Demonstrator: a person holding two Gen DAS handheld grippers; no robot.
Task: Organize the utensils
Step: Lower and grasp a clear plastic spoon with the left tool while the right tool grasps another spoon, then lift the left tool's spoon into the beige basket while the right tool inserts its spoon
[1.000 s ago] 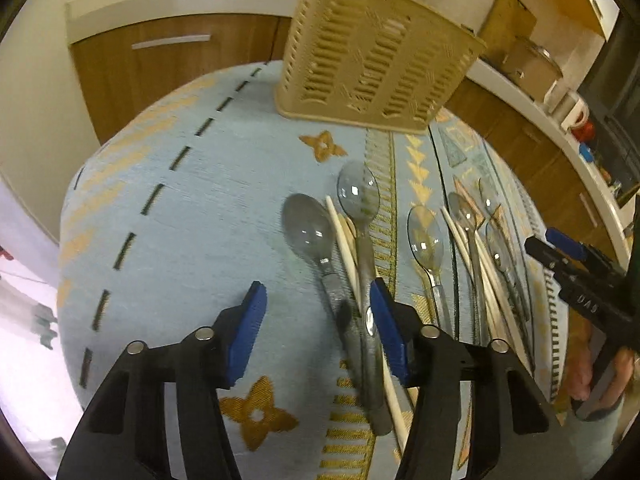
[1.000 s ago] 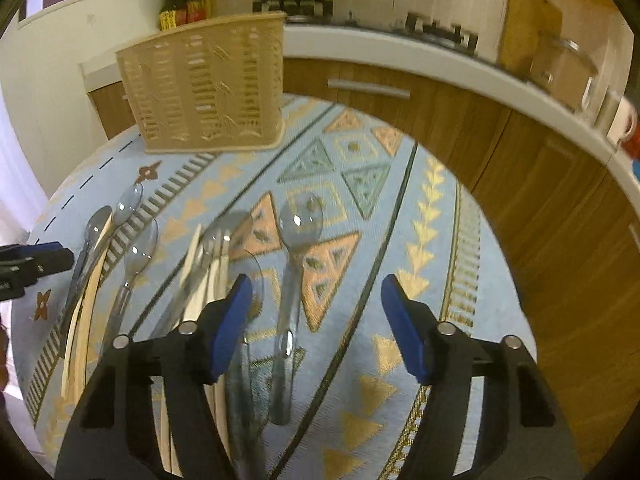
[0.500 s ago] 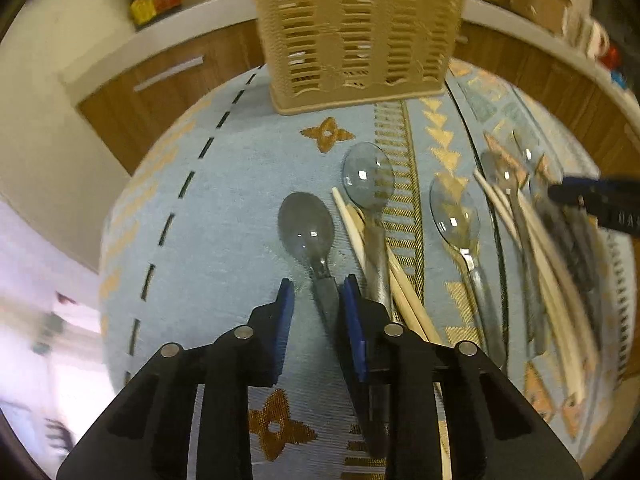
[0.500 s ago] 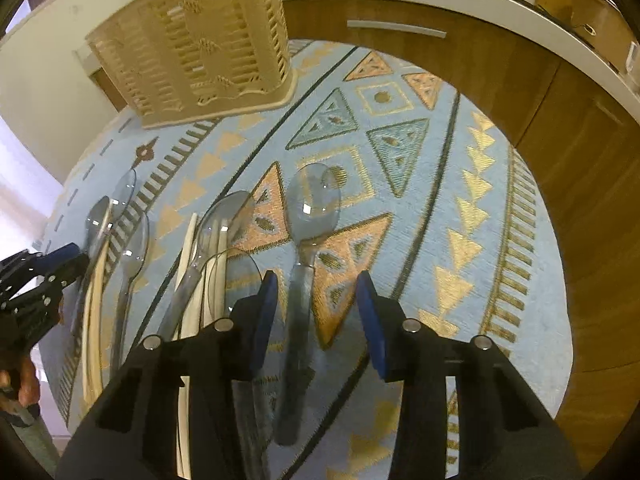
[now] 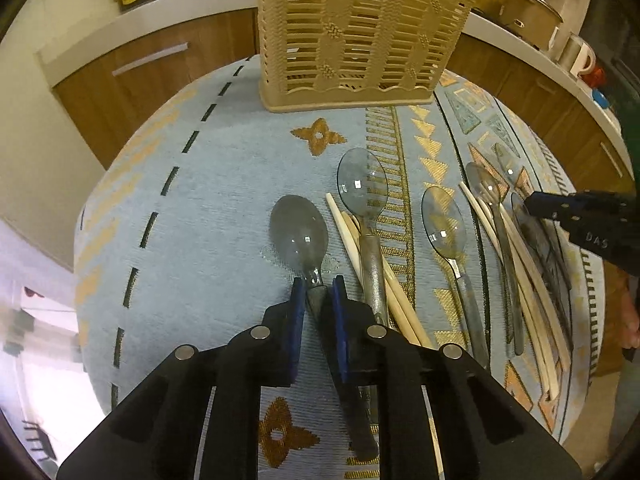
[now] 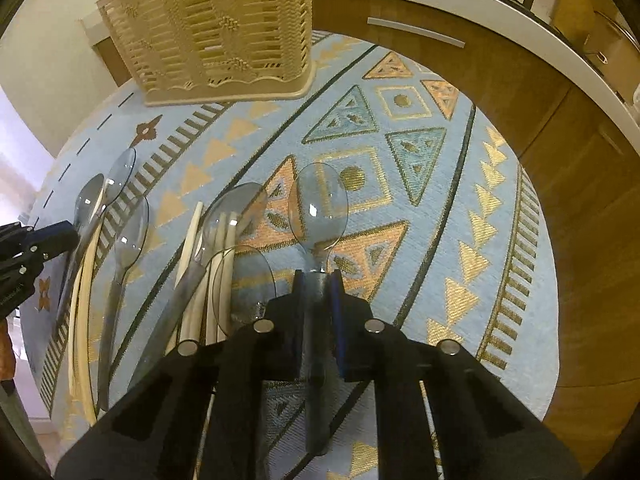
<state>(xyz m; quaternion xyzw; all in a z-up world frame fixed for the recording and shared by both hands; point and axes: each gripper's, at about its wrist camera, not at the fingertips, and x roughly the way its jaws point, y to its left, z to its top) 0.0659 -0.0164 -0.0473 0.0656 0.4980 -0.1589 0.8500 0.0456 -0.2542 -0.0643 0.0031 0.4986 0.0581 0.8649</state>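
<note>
On the blue patterned cloth lie several clear grey plastic spoons and pale chopsticks. My left gripper is closing its jaws on the neck of the leftmost spoon, and the blue pads press on it. The spoon still rests on the cloth. My right gripper is closing its jaws on the handle of the rightmost spoon, pads against it, bowl flat on the cloth. A beige slatted utensil basket stands upright at the far side, also in the right wrist view.
Between the two held spoons lie more spoons and chopsticks, some overlapping. The round table edge drops off to the right. Wooden cabinets and a white counter ring the far side. A mug stands on the counter.
Both grippers narrowed from wide open to closed on spoon handles. The left one shifted left onto the leftmost spoon; the right one moved in over the rightmost spoon.
</note>
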